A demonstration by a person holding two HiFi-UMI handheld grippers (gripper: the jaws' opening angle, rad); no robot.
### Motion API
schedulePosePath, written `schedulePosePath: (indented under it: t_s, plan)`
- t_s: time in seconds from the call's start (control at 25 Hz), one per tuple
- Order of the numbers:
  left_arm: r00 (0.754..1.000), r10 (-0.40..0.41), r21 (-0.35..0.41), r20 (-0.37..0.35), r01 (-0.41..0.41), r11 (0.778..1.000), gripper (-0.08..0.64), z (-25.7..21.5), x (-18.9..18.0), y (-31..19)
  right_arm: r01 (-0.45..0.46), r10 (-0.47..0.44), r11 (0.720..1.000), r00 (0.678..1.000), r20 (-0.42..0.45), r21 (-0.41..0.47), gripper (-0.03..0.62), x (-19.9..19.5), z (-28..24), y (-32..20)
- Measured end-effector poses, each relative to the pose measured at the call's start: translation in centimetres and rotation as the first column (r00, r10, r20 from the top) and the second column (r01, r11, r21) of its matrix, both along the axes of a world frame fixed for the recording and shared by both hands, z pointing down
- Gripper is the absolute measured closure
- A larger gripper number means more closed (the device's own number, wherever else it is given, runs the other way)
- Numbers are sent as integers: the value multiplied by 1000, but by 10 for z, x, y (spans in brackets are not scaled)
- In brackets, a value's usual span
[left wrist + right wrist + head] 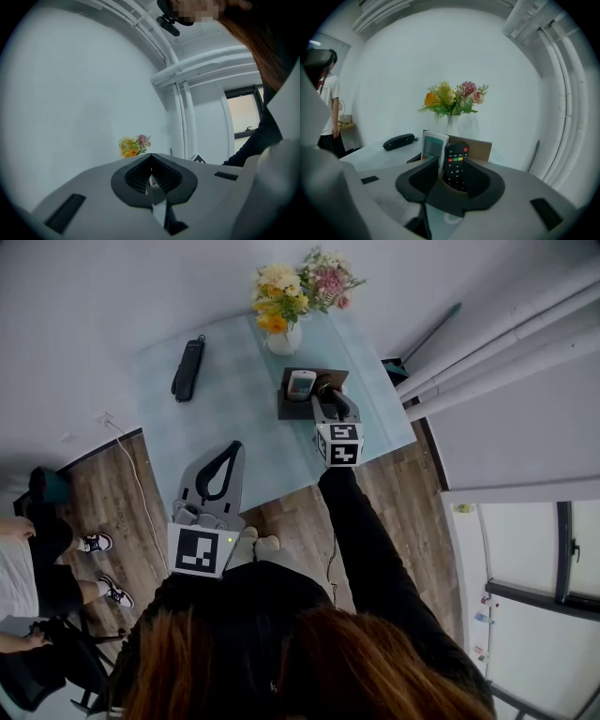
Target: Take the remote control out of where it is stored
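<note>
The black remote (pixel 457 153) stands upright in its holder (pixel 482 149) on the tabletop (pixel 244 381), beside a white remote (pixel 433 145). The right claw (pixel 451 161) straddles it, half open, not gripping yet. The left claw (pixel 151 159) is closed and empty. Gripping and lifting remain.

I find no legible text, brand or number in any view. The black remote (pixel 455 165) carries coloured buttons with print too small to read. The white remote (pixel 433 146) has a display showing no figures I can make out. The left marker cube (pixel 202 551) and right marker cube (pixel 339 443) bear only black-and-white square patterns.
</note>
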State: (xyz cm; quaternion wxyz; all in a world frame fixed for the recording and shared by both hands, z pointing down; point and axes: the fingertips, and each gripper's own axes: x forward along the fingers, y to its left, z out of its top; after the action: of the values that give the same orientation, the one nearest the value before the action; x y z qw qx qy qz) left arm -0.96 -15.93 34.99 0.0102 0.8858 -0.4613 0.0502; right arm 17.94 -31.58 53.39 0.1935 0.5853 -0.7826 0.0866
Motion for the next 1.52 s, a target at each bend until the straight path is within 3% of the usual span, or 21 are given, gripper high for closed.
schedulePosePath:
  t_s: [0.12,0.52,0.92,1.52]
  plan:
    - [1000,-5,1,1,5,1000,555,0,-2,0,7,-7,1000,1000,-3,-20,420,-4,6,-3]
    - [999,-29,-4,14,29,1000,555,2,-11,0,-2,1,999,1000,-16,-37,383,1,13,-18]
    - [999,-35,1,21,35,999,555,1,-13,2,32,-34,997,999,-23,-68,377,6,21,-25]
    - [998,-52,1,28,52,999,555,3,-17,-1,33,-35,999,998,-61,-37,383,7,20,-27]
